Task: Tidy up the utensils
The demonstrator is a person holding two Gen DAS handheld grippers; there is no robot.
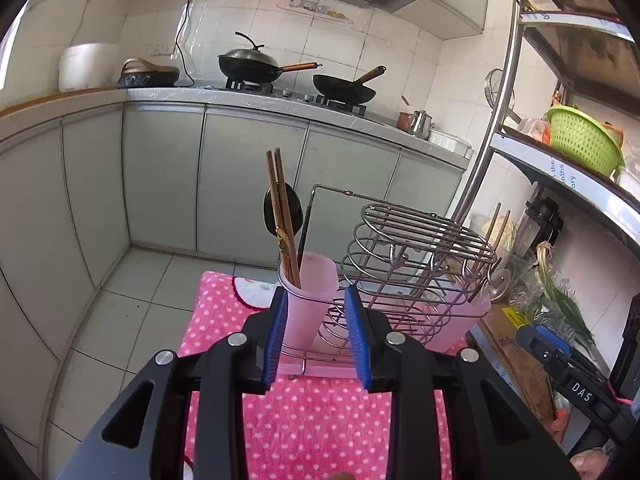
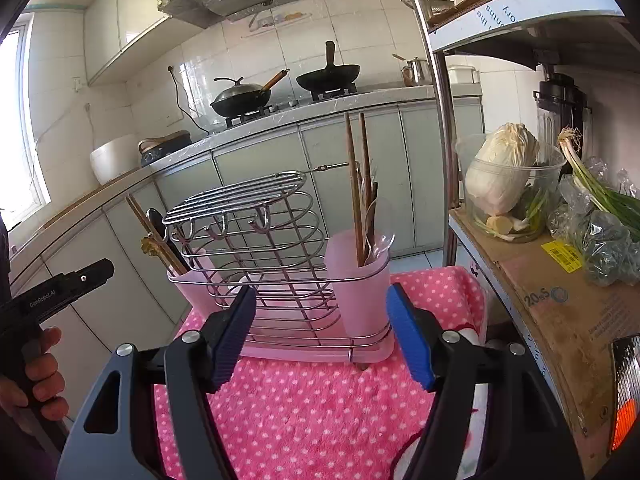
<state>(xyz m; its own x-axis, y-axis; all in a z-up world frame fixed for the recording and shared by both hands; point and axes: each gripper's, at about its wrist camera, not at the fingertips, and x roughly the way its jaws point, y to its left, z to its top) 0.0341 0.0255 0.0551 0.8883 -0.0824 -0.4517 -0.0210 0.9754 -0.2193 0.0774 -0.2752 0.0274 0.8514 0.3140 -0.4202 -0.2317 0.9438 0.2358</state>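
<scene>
Here utensil rack [image 2: 280,264] sits just ahead of right gripper [image 2: 322,336], prob not touching

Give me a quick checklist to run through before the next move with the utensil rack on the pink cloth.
1. Left tool empty: ok, jaws apart, nothing between the pads.
2. Right tool empty: ok, jaws wide apart, nothing held.
3. Rack upright on the pink cloth: ok.
4. Left cup loaded: ok, chopsticks and a black spoon stand in it.
5. Right cup loaded: ok, chopsticks and a clear spoon stand in it.
6. Loose utensils left on the cloth: cannot tell, the tools hide part of it.
</scene>
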